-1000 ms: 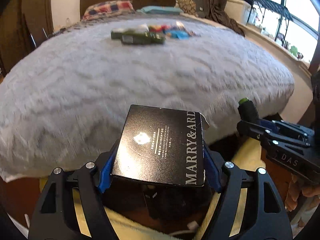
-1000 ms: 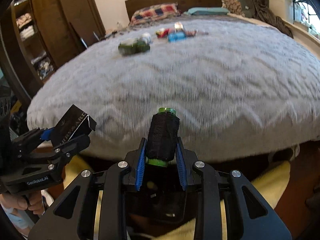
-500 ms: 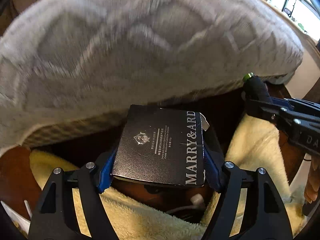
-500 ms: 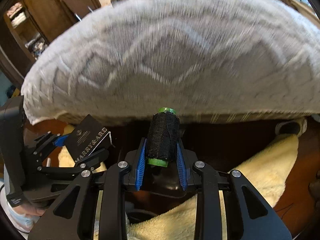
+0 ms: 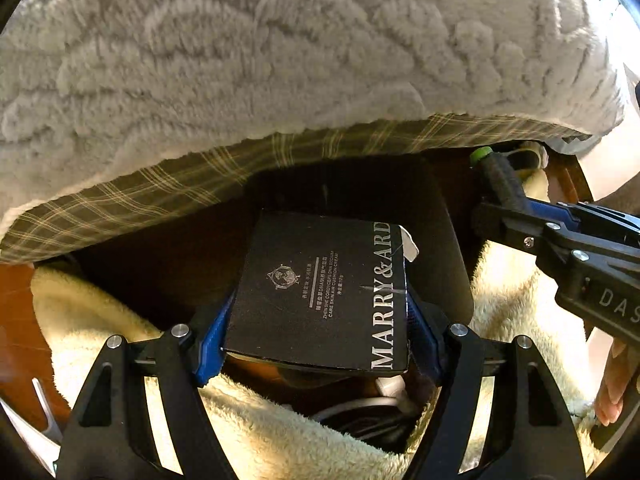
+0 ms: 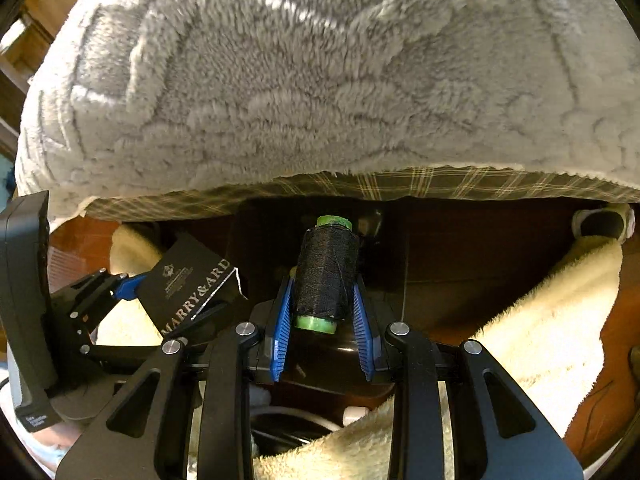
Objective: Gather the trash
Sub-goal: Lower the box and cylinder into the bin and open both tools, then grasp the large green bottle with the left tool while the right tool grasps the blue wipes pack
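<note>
A flat black box (image 5: 320, 292) printed MARRY&ARD sits between the blue pads of my left gripper (image 5: 318, 312), which is shut on it. In the right wrist view the same black box (image 6: 192, 284) shows at the left. A spool of black thread (image 6: 326, 276) with green ends is clamped upright in my right gripper (image 6: 324, 320). From the left wrist view that spool of black thread (image 5: 500, 182) shows at the right. Both grippers point steeply down over a dark bin (image 5: 448, 216) at the foot of the bed.
The grey fluffy blanket (image 5: 280, 48) hangs over the bed edge above, with a plaid sheet (image 5: 160, 192) under it. A cream fleece cloth (image 6: 552, 312) lies around the dark opening. White cables (image 5: 384, 400) lie below the box. A slipper (image 6: 604, 222) rests at the right.
Both grippers sank and tipped downward, so the bed top and its far items left view and the bin below came in. Box and spool stayed gripped.
</note>
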Tool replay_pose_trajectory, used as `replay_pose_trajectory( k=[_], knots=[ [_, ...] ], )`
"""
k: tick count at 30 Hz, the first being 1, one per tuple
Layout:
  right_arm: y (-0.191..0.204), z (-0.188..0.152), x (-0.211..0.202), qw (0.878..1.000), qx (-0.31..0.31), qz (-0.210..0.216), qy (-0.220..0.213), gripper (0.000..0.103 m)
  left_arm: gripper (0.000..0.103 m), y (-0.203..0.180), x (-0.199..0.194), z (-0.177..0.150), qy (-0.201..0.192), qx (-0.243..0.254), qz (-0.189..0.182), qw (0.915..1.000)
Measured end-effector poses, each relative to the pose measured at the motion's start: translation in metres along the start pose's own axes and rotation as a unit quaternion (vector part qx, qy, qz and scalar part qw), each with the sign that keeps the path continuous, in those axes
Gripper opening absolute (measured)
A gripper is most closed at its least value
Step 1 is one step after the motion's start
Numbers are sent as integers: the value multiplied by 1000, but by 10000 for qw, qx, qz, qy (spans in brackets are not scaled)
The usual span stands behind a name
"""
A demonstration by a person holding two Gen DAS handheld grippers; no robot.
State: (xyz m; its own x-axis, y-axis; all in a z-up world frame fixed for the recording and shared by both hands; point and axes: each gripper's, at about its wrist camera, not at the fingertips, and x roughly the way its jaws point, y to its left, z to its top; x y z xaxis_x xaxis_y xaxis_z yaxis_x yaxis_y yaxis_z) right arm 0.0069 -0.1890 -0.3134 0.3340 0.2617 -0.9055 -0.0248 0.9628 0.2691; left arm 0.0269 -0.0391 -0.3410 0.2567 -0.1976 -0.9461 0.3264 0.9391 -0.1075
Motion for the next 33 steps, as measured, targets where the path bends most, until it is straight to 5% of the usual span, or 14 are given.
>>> replay_pose_trajectory(
  k=[7, 11, 20, 33],
  knots=[
    [4, 7, 5, 9998, -16, -157, -76, 33, 74, 5, 3, 2, 1, -47, 24, 10000],
    [0, 10, -3, 9996, 72, -184, -210, 53, 80, 8, 0, 2, 6, -67, 44, 10000],
    [-9, 18, -34, 9980, 211, -167, -580, 69, 90, 9, -23, 4, -196, -71, 65, 9998],
    [-9, 40, -116, 9849, 119, -421, -1678, 79, 91, -2, -110, 24, -1288, 194, 147, 9914]
  ],
)
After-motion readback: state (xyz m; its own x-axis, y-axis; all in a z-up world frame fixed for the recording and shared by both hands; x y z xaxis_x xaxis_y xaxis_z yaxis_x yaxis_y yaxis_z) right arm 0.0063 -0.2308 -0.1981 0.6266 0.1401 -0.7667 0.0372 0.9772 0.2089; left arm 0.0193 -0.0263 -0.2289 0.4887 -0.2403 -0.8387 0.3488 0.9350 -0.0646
